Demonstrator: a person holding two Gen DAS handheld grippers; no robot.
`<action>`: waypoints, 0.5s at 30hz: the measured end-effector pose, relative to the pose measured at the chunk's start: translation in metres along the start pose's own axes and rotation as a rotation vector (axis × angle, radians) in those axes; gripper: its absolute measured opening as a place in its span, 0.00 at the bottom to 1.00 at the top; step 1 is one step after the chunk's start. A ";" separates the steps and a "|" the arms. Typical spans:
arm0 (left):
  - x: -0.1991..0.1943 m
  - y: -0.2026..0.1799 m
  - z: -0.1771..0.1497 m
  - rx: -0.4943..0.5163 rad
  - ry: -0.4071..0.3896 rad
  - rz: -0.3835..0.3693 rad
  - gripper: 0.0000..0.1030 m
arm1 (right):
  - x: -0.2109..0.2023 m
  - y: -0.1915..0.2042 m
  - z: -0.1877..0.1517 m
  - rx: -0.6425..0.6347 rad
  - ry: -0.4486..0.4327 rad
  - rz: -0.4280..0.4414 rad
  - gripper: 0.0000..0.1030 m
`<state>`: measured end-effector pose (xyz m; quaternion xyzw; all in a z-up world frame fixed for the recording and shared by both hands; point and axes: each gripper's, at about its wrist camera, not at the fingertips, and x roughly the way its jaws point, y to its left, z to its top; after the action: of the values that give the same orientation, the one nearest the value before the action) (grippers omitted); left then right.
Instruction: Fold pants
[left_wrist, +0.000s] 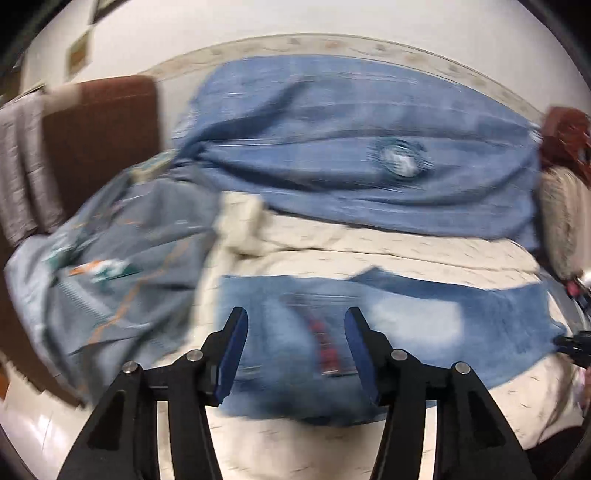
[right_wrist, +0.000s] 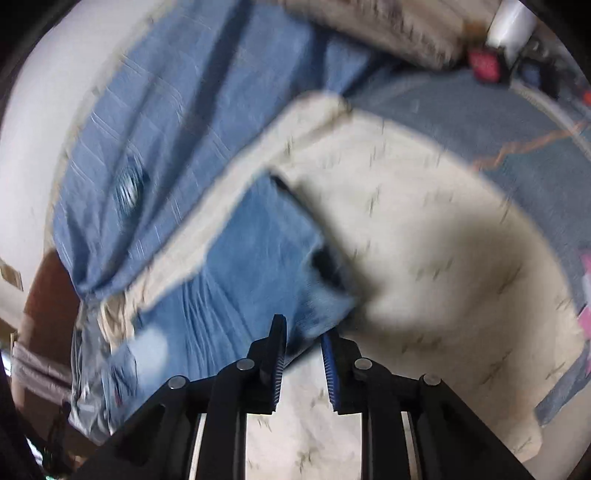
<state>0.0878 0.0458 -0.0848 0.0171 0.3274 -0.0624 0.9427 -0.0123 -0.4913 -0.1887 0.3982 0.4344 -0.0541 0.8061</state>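
Note:
The blue jeans (left_wrist: 424, 325) lie folded flat on a cream bedspread (left_wrist: 369, 251), a red label showing on them. My left gripper (left_wrist: 297, 312) hovers above the jeans with its jaws wide apart and nothing between the pads. In the right wrist view the jeans (right_wrist: 251, 266) stretch away up and to the left, and their near edge reaches the tips of my right gripper (right_wrist: 304, 326). Its jaws stand a little apart, with the pads not visibly pressing on the cloth. Both views are motion-blurred.
A large blue blanket (left_wrist: 351, 147) lies bunched behind the jeans, also blue blanket (right_wrist: 166, 110). A grey-blue patterned quilt (left_wrist: 110, 258) is heaped at the left, with a brown padded piece (left_wrist: 103, 129) behind it. Cream bedspread (right_wrist: 424, 240) spreads to the right of the jeans.

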 end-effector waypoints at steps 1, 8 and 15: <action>0.012 -0.015 -0.001 0.021 0.015 -0.027 0.54 | -0.001 -0.003 -0.001 0.006 0.011 0.002 0.21; 0.083 -0.057 -0.020 0.016 0.155 -0.169 0.54 | -0.055 0.008 0.003 -0.027 -0.069 0.084 0.21; 0.104 -0.066 -0.043 0.036 0.185 -0.175 0.54 | -0.009 0.073 0.041 -0.087 -0.128 0.051 0.21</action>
<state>0.1341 -0.0278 -0.1823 0.0111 0.4119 -0.1482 0.8990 0.0412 -0.4721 -0.1261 0.3695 0.3738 -0.0401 0.8498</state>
